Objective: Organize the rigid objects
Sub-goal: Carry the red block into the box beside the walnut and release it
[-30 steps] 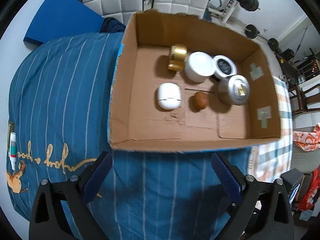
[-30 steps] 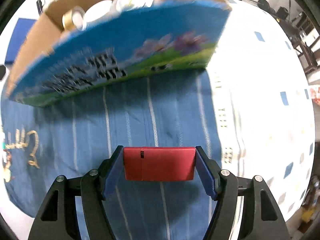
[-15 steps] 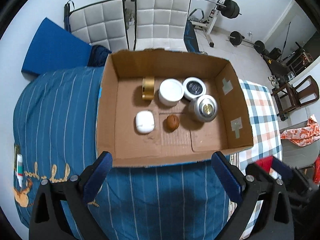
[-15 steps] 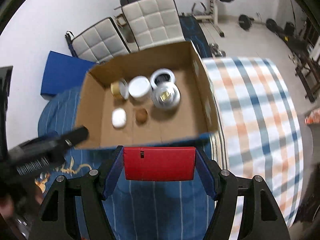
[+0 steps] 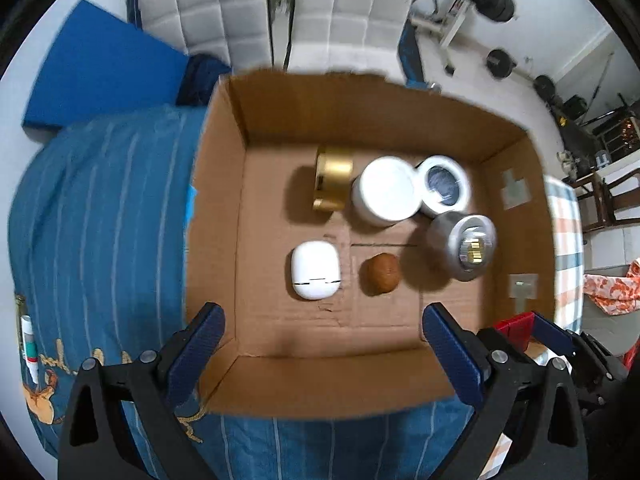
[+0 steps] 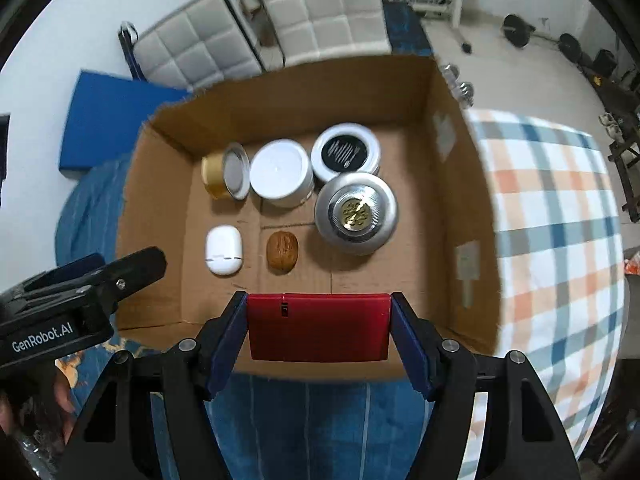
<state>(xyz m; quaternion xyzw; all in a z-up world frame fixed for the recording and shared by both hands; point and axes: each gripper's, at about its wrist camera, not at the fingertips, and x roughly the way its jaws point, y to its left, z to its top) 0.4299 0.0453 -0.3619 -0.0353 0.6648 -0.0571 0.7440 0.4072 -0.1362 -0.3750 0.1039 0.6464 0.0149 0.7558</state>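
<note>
An open cardboard box (image 5: pixel 216 208) (image 6: pixel 476 216) lies on the bed. In it are a gold tin (image 5: pixel 333 178) (image 6: pixel 222 177), a white jar (image 5: pixel 386 191) (image 6: pixel 281 172), a black-lidded tin (image 5: pixel 443 185) (image 6: pixel 346 153), a silver round tin (image 5: pixel 464 246) (image 6: pixel 356 213), a white case (image 5: pixel 315 269) (image 6: pixel 223 250) and a walnut (image 5: pixel 382 273) (image 6: pixel 282 250). My right gripper (image 6: pixel 318 330) is shut on a red box (image 6: pixel 318 326) over the box's near wall; the red box also shows in the left wrist view (image 5: pixel 514 330). My left gripper (image 5: pixel 324 348) is open and empty above the near wall.
The bed has a blue striped cover (image 5: pixel 100 216) on the left and a checked cover (image 6: pixel 560 220) on the right. A tube (image 5: pixel 29 348) lies at the bed's left edge. White padded chairs (image 6: pixel 316 12), a blue mat (image 5: pixel 100 76) and gym weights (image 5: pixel 496 0) stand behind.
Both grippers rose above the box and then moved forward over its near wall. The right gripper still holds the red box. The box's contents have not moved.
</note>
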